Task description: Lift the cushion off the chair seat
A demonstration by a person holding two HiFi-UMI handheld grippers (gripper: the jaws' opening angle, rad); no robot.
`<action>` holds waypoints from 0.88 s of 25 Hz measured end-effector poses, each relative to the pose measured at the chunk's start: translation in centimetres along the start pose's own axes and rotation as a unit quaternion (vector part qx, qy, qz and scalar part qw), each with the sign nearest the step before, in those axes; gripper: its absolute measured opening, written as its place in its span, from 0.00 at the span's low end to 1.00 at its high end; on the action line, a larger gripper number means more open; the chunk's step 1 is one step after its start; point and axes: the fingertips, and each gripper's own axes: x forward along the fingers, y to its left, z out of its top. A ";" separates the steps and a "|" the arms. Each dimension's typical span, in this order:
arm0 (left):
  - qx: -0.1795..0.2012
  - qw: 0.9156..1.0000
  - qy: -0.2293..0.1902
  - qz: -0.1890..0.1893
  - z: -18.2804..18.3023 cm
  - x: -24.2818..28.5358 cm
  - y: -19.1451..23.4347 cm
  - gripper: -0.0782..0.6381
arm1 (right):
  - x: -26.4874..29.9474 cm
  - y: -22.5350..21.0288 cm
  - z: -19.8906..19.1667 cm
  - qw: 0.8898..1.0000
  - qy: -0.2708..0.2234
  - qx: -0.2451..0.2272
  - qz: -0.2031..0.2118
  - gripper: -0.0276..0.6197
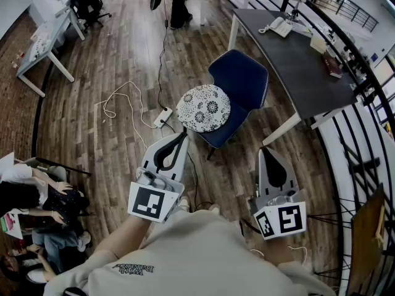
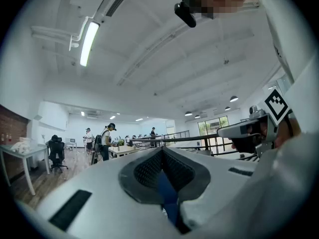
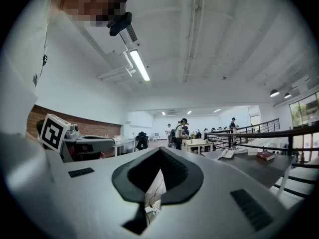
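Note:
A round white cushion (image 1: 203, 108) with a dark flower pattern lies on the seat of a blue chair (image 1: 242, 82) in the head view. Both grippers hover level on the near side of the chair, apart from the cushion. The left gripper (image 1: 182, 134) points at the cushion's near edge, its jaw tips together and nothing between them. The right gripper (image 1: 270, 150) is off to the chair's right, also shut and empty. In the left gripper view the left gripper (image 2: 162, 151) shows closed tips. The right gripper view shows the right gripper (image 3: 159, 151) the same way.
A dark desk (image 1: 290, 54) with a phone (image 1: 281, 26) and a book (image 1: 331, 66) stands behind the chair. A black railing (image 1: 364, 97) runs along the right. A power strip (image 1: 162, 116) and white cable (image 1: 120, 100) lie on the wooden floor. People sit at lower left (image 1: 37, 196).

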 end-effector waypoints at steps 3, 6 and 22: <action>-0.001 1.000 0.004 -0.003 -0.5 -0.2 -0.1 0.12 | 0.0 0.2 -0.4 1.000 0.006 0.009 0.004 0.05; -0.006 1.000 0.009 -0.010 -0.7 -0.1 -0.3 0.12 | 0.1 0.1 -0.5 1.000 0.008 0.019 0.008 0.05; -0.007 0.998 0.056 -0.027 -4.0 0.0 -3.1 0.12 | -1.5 -0.4 -1.7 1.000 0.009 0.021 0.013 0.05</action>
